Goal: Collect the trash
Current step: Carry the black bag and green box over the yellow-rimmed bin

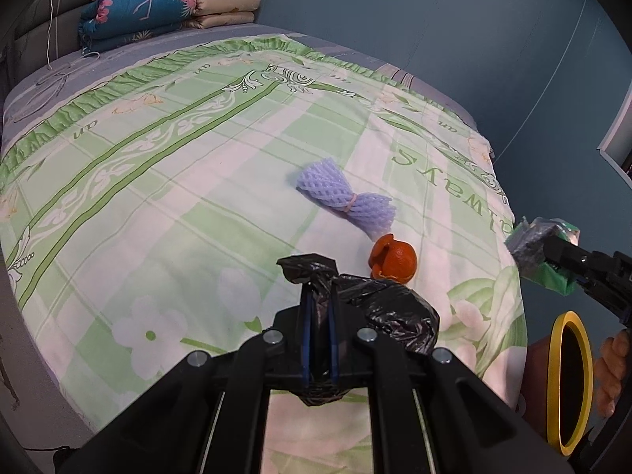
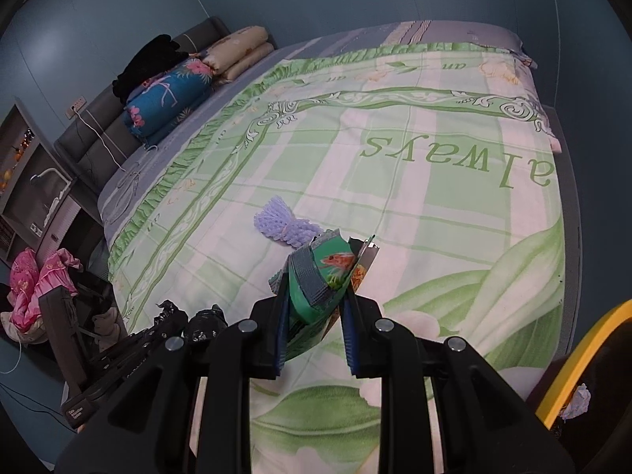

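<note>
Folded quilts (image 1: 158, 8) on green bedspread (image 1: 177, 166)

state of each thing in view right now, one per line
left gripper: shut on black plastic bag
black plastic bag: crumpled, held
right gripper: shut on green snack packet
green snack packet: crumpled, held
purple foam fruit net: banded, lying on bedspread
orange peel: lying on bedspread
yellow-rimmed bin: open

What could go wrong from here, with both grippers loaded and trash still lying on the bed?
The black plastic bag is pinched only at a twisted end by the left gripper; its bulk hangs to one side and could slip out.

The green snack wrapper in the right gripper is crumpled and sticks out, so it might catch the yellow bin rim.

The orange peel and purple foam net still need pickup.
</note>
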`<state>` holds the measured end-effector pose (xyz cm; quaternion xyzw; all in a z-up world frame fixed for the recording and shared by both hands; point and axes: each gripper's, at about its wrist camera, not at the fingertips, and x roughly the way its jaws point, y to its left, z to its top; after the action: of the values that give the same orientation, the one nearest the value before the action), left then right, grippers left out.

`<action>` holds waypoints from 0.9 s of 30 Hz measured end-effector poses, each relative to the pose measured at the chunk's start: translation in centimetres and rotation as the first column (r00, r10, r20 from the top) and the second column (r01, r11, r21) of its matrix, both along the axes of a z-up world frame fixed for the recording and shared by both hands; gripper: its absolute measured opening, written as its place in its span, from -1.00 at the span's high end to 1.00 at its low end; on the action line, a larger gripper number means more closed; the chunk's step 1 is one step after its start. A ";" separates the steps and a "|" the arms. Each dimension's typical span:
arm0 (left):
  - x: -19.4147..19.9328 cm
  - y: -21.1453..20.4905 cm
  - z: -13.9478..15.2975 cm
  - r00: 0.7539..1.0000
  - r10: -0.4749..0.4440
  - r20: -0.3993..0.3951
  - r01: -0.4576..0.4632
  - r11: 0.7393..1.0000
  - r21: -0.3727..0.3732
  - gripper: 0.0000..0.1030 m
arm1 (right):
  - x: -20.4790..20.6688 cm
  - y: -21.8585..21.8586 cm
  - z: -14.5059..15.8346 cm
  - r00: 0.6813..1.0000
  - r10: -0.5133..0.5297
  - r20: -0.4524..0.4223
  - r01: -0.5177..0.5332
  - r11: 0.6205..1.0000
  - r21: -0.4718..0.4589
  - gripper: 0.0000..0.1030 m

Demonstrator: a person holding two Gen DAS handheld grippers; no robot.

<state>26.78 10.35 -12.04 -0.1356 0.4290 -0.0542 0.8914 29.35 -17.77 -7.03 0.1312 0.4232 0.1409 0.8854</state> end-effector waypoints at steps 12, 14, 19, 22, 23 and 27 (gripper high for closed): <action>-2.6 -2.6 3.4 0.998 -0.023 0.059 0.022 0.999 0.025 0.88 | -5.7 -3.3 3.6 0.995 0.007 0.098 -0.009 1.000 0.012 0.58; -2.9 -3.2 4.2 0.997 -0.033 0.074 0.031 0.999 0.030 0.88 | -6.6 -4.1 4.1 0.994 0.004 0.113 -0.006 1.000 0.018 0.58; -4.0 -5.2 5.8 0.992 -0.063 0.106 0.057 0.997 0.052 0.88 | -8.7 -6.1 5.0 0.990 -0.006 0.144 0.000 0.999 0.038 0.58; -4.5 -6.5 6.6 0.989 -0.086 0.121 0.080 0.995 0.058 0.88 | -9.9 -7.2 5.4 0.987 -0.016 0.160 0.008 0.999 0.052 0.58; -4.7 -7.0 6.8 0.988 -0.093 0.126 0.086 0.994 0.061 0.88 | -10.3 -7.6 5.6 0.986 -0.020 0.165 0.010 0.998 0.058 0.58; -5.3 -8.8 7.8 0.982 -0.124 0.142 0.117 0.992 0.056 0.88 | -11.7 -9.3 6.5 0.981 -0.035 0.191 0.021 0.997 0.073 0.58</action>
<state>21.50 1.56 -4.21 -0.0842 0.3715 -0.1076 0.9183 17.69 -27.11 -0.55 0.1544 0.3287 0.1553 0.9187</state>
